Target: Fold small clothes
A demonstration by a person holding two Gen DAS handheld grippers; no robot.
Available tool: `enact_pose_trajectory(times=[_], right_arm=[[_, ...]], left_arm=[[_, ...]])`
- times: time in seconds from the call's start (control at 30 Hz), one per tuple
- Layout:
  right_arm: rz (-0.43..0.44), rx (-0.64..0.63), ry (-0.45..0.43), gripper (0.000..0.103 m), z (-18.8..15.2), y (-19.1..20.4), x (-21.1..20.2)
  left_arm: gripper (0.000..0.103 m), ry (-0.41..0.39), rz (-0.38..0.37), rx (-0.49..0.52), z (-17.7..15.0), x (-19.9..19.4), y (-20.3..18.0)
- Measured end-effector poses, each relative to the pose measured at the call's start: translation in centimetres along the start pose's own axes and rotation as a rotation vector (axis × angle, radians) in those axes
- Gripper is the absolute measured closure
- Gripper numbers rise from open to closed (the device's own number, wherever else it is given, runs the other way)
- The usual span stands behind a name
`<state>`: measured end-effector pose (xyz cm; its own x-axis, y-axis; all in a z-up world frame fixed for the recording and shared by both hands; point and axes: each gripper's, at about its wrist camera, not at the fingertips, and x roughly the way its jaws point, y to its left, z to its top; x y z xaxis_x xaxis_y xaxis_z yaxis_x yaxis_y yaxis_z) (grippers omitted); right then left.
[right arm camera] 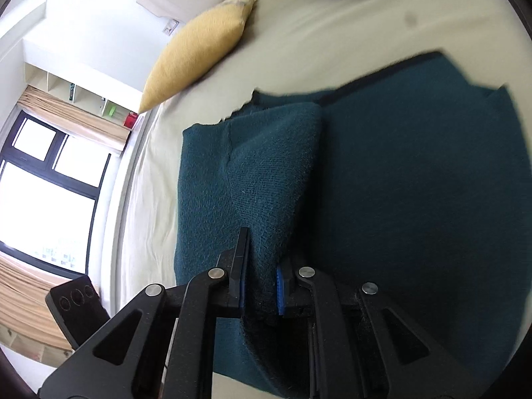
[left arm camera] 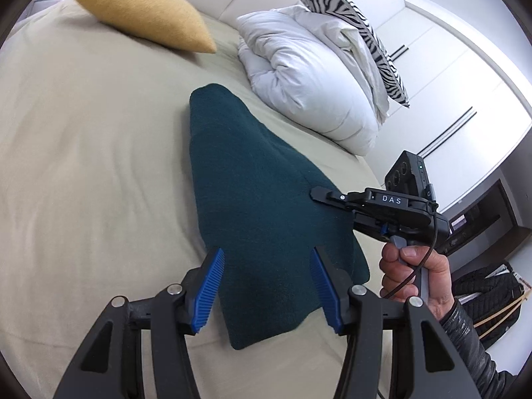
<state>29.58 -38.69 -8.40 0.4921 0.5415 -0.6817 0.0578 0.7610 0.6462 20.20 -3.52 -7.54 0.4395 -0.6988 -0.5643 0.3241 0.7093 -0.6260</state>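
A fold of the teal knit garment (right arm camera: 399, 183), spread on the bed sheet (left arm camera: 83, 149) at frame centre, is pinched by the right gripper (right arm camera: 261, 286); the left gripper (left arm camera: 266, 286) is held spread above it; the fold could be dragged askew if pulled one-sidedly.

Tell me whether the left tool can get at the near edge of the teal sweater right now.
Probably yes. The left tool is open and hangs right over the near end of the teal sweater, with nothing between. The right tool, shut on a fold, works off to the side.
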Motion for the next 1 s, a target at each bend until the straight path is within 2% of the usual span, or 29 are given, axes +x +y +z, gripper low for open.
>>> enact_pose_trajectory(times=[0.17, 0.33, 0.43, 0.5, 0.7, 0.73, 0.83, 0.87, 0.93, 1.0], right_arm=[[-0.096, -0.036, -0.055, 0.092, 1.5, -2.0, -4.3], [-0.162, 0.006, -0.065, 0.092, 2.3, -7.2, -7.1], [-0.160, 0.055, -0.031, 0.093, 2.1, -11.1, -7.4], [-0.127, 0.086, -0.049, 0.093, 1.8, -12.4, -7.5], [-0.139, 0.045, -0.089, 0.093, 2.0, -11.6, -9.6], [-0.138, 0.043, -0.090, 0.093, 2.4, -11.0, -8.6], [-0.164, 0.037, -0.025, 0.092, 1.4, -12.2, -7.0], [-0.164, 0.042, -0.016, 0.092, 1.1, -12.4, -7.7], [-0.094, 0.117, -0.032, 0.092, 0.9, -13.9, -7.7], [-0.048, 0.152, -0.043, 0.088, 0.5, -14.2, -8.2]], left_arm=[[0.047, 0.012, 0.000, 0.066, 0.8, 1.9, -2.9], [0.047, 0.030, 0.009, 0.144, 1.4, 4.9, -5.8], [0.047, 0.055, 0.040, 0.184, 1.4, 7.7, -7.1], [0.047, 0.061, 0.062, 0.208, 1.0, 8.8, -7.8], [0.046, 0.063, 0.070, 0.233, 0.5, 9.2, -8.5], [0.046, 0.064, 0.068, 0.232, 0.5, 9.4, -8.6], [0.043, 0.094, 0.092, 0.239, 0.1, 10.4, -8.6], [0.043, 0.125, 0.106, 0.243, -0.2, 11.1, -8.3], [0.043, 0.164, 0.129, 0.241, -1.0, 12.3, -7.3], [0.043, 0.157, 0.117, 0.240, -1.2, 12.1, -6.8]])
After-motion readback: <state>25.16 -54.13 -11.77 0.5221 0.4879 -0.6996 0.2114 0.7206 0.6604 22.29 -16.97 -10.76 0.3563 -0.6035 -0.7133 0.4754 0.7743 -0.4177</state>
